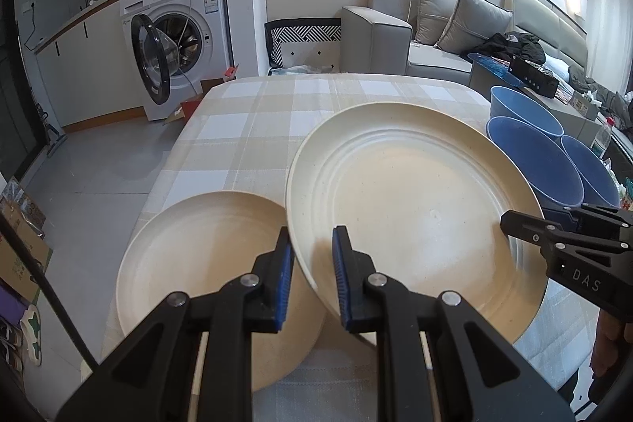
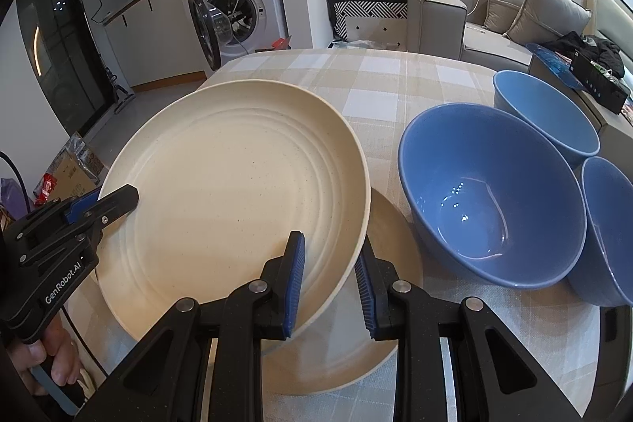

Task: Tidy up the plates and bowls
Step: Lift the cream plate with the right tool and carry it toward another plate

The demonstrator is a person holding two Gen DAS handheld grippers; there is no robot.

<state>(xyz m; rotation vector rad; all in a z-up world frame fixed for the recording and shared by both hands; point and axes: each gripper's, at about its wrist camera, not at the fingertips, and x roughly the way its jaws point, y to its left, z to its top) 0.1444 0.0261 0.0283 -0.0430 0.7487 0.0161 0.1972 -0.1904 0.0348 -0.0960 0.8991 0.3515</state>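
Hiding much of the lower plate (image 2: 336,362): the raised plate (image 2: 237,192).

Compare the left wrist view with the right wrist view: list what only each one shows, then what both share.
Only the left wrist view: shoes on the floor and the clothes-strewn bed.

Only the right wrist view: a hand holding the left tool, and the near bowl's inside.

Both: the held plate, the lower plate, three blue bowls, the checked cloth and the washing machine.
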